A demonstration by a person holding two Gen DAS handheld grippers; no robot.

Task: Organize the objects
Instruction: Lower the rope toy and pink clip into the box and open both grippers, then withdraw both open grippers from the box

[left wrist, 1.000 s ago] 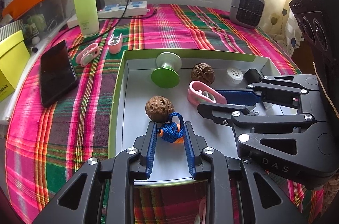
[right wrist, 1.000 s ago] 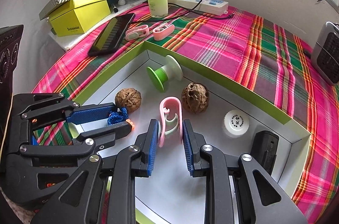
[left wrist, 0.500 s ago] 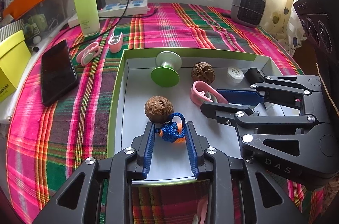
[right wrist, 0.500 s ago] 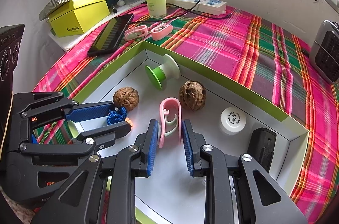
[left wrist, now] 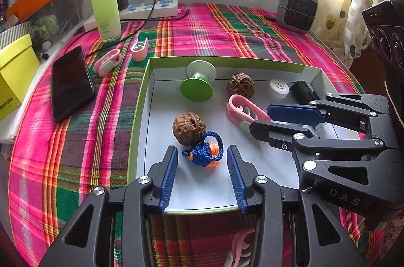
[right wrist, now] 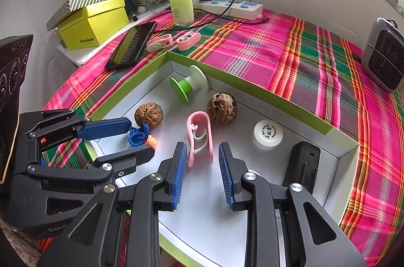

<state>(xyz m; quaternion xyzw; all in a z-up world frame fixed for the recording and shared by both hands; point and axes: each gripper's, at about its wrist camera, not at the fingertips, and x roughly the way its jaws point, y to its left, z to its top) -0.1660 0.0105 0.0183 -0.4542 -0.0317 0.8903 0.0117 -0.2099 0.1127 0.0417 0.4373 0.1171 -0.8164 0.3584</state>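
A white tray with a green rim (left wrist: 141, 115) lies on the plaid cloth. On its floor rests a blue cord knot with an orange piece (left wrist: 204, 153), touching a walnut (left wrist: 188, 126). My left gripper (left wrist: 202, 152) straddles the knot; its jaws are opening and both pads stand clear of it. A pink clip (right wrist: 199, 133) lies between the fingers of my right gripper (right wrist: 202, 148), whose jaws are also opening; a gap shows at the right pad. The tray also holds a second walnut (right wrist: 222, 109), a green spool (right wrist: 188, 85), a white cap (right wrist: 267, 134) and a black block (right wrist: 303, 163).
On the cloth left of the tray lie a black phone (left wrist: 70, 83) and two pink clips (left wrist: 107, 62) (left wrist: 139, 48). A green bottle (left wrist: 106, 6), power strip (left wrist: 149, 10), yellow box (left wrist: 14, 75) and grey heater (left wrist: 296, 8) line the back.
The left jaws have spread wide and let go of the blue knot, which stays on the tray floor. The right jaws have parted a little around the pink clip.
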